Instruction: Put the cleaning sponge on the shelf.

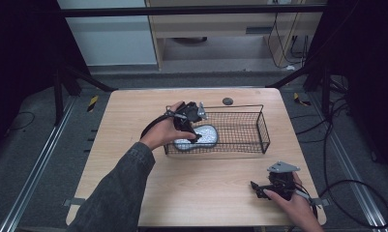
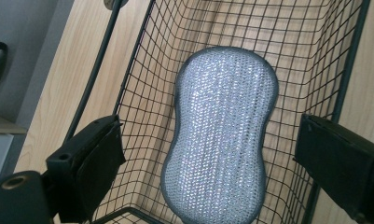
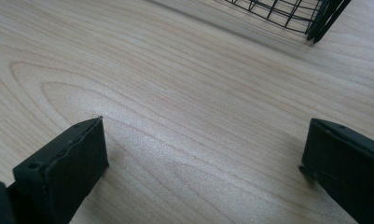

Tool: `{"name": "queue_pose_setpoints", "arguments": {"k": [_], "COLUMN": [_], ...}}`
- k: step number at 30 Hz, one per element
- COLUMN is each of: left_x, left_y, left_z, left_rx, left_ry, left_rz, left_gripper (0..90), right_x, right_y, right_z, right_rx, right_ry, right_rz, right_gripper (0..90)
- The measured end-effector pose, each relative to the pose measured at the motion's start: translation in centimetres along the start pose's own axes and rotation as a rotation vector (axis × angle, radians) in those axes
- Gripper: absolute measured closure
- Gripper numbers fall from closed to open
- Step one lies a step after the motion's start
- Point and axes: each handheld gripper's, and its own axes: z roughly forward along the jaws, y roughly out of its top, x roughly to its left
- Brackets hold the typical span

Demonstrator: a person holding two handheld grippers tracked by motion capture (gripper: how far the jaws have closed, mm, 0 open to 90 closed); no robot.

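Inside the wire basket [image 1: 240,126], at its left end, the scouring pad [image 1: 197,137] lay flat on the mesh floor, which kept it contained and off the worktop [image 1: 206,193]. The left hand-held gripper [image 1: 194,126] hung above it, reaching down over the basket's left end. Its jaws stood apart, one on each side of the pad's narrow waist, and neither pad-face touched it, as the left gripper view showed [image 2: 220,135]. This stance suits either a release just completed or a grasp about to begin; the frames do not decide which.

The right hand-held gripper [image 1: 259,188] rested low near the front right corner of the worktop, well apart from the basket, presumably parked so as not to obstruct the working hand. Its jaws were open, with bare wood between them.

The scouring pad was an elongated peanut shape, waisted in the middle, with a glittering silver woven face and a dark grey border.
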Motion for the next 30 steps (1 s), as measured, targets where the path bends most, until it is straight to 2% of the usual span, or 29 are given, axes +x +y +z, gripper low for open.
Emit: {"name": "queue_pose_setpoints", "arguments": {"k": [6, 10, 14, 20, 23, 25, 27, 30], "left_x": [-0.5, -1.1, -1.6, -2.2, -3.0, -3.4, -3.9, -4.5], "left_y": [0.3, 0.4, 0.6, 0.7, 0.8, 0.8, 0.8, 0.7], "left_z": [-0.4, -0.7, -1.0, -1.3, -1.6, -1.8, -1.9, -2.2], "left_rx": [-0.03, -0.052, -0.07, -0.099, -0.125, -0.131, -0.148, -0.161], "left_ry": [-0.008, 0.001, 0.008, 0.004, -0.002, 0.012, 0.02, 0.017], "left_rz": [-0.013, -0.04, -0.041, -0.065, -0.098, -0.094, -0.113, -0.115], "left_gripper": [6.0, 5.7, 4.5, 4.5, 4.4, 4.5, 4.5, 4.2], "right_x": [0.0, 0.0, 0.0, 0.0, 0.0, 0.0, 0.0, 0.0], "right_y": [0.0, 0.0, 0.0, 0.0, 0.0, 0.0, 0.0, 0.0], "right_z": [0.0, 0.0, 0.0, 0.0, 0.0, 0.0, 0.0, 0.0], "right_rx": [0.002, 0.001, 0.001, 0.0, 0.001, 0.001, 0.001, 0.0], "right_ry": [0.0, -0.001, -0.001, 0.001, 0.001, -0.001, 0.001, 0.001], "right_rz": [0.002, 0.001, 0.001, 0.003, 0.003, 0.003, 0.004, 0.003], "right_gripper": [0.3, 0.3, 0.3, 0.3, 0.3, 0.3, 0.3, 0.3]}}
